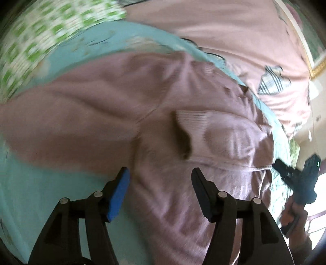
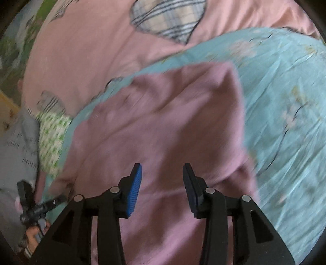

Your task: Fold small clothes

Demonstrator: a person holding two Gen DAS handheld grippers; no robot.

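Observation:
A small mauve-pink knit garment [image 1: 163, 122] lies crumpled on a light blue sheet [image 1: 30, 193], with a dark opening near its middle. My left gripper [image 1: 161, 173] is open and empty, hovering just above the garment's near part. The same garment [image 2: 163, 122] fills the middle of the right wrist view. My right gripper [image 2: 162, 169] is open and empty above it. The right gripper also shows in the left wrist view [image 1: 293, 179], held in a hand at the right edge. The left gripper shows in the right wrist view [image 2: 36, 205] at the lower left. Both views are blurred by motion.
A green-and-white checked cloth [image 1: 40, 36] lies beyond the garment; it also shows in the right wrist view [image 2: 53, 134]. A pink bedcover [image 2: 91, 51] with plaid heart patches [image 2: 169, 18] lies behind the blue sheet [image 2: 285, 102]. A grey cloth with print [image 2: 18, 138] lies at the left.

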